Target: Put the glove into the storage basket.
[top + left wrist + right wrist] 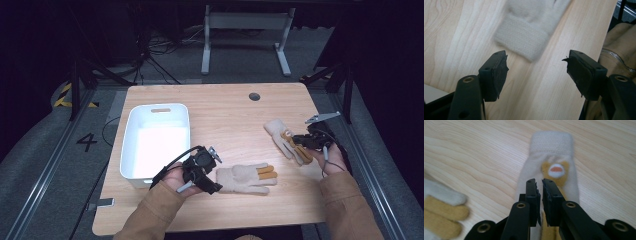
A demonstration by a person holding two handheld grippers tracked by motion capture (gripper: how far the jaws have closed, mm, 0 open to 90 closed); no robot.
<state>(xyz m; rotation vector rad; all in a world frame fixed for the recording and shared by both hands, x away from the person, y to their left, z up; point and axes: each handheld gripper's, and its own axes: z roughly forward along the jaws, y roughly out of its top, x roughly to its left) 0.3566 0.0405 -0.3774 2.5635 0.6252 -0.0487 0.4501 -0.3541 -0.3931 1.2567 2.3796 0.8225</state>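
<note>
- High view: two soft, floppy gloves lie on the wooden surface (pixel 230 107), beside a white bin (pixel 131 145).
- Left gripper view: the left gripper (pixel 535 72) has its fingers spread before the near glove (pixel 524 32); its thick cuff looks easy to pinch.
- Right gripper view: the right gripper (pixel 539 195) has its fingers nearly pressed together, pinching the bear glove (pixel 554 167) mid-body.

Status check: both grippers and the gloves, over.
Left gripper open, short of near glove's cuff. Right gripper nearly shut over far glove. White bin clear.
</note>
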